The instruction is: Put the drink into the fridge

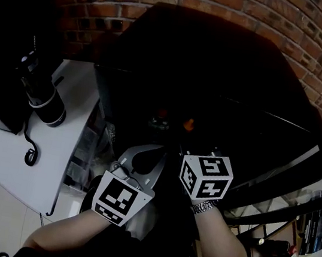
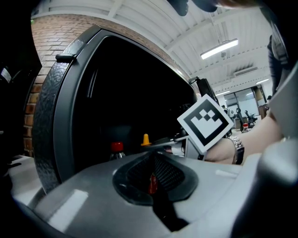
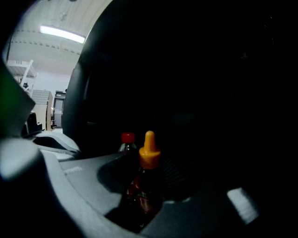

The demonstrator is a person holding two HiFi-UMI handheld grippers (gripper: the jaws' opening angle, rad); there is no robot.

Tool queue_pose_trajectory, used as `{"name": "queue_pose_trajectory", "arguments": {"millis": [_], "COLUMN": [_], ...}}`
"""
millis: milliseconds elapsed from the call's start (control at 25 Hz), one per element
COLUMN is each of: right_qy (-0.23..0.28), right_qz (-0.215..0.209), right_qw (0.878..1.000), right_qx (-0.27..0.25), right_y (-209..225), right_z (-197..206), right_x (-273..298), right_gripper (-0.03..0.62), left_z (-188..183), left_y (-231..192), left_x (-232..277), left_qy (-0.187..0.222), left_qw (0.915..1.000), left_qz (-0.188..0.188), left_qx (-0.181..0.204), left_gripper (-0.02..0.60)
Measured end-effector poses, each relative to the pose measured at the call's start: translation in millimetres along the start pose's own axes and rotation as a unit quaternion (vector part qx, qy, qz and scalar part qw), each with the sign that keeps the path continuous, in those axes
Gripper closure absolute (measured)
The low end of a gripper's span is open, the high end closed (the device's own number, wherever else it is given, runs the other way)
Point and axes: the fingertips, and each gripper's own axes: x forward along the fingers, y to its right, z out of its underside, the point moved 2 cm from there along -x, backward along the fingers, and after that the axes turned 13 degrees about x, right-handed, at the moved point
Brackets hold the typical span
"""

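Right gripper view: right gripper (image 3: 148, 179) is pinching the orange-capped drink bottle (image 3: 149, 152), probably needing upright placing in the fridge (image 3: 79, 102) at three o'clock of the red-capped bottle (image 3: 127, 138); left gripper (image 2: 151, 160) is pressing its jaws together.

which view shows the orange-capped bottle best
The right gripper view: the orange-capped bottle fills the middle, cap and body close up. The left gripper view shows only its orange tip; the head view, just an orange speck.

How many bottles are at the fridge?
2: the orange-capped bottle in the right gripper, the red-capped bottle behind it in the fridge. The dark may hide more.
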Motion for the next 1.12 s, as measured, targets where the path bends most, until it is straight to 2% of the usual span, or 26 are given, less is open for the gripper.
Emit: {"name": "queue_pose_trajectory", "arguments": {"millis": [840,960,1120], "right_qy": [-0.016,-0.017,-0.009], "right_qz": [0.001,0.004,0.011], "right_qw": [1.0,1.0,1.0], "right_qx": [-0.011,-0.009,-0.006], "right_y": [8,9,10], "right_z": [9,9,6], "right_x": [15,13,4], "right_gripper": [0.439,0.411,0.411], "left_z": [-1,-2,-4], "left_y": [0,0,1], "left_x": [-4,-5,-6], "left_qy": [0.001,0.001,0.004], "left_qw": [1.0,1.0,1.0], "left_qz": [-0.002,0.0,0.001], "left_qx": [0.001,0.003,0.003], "left_gripper": [0.577,0.577,0.577]}}
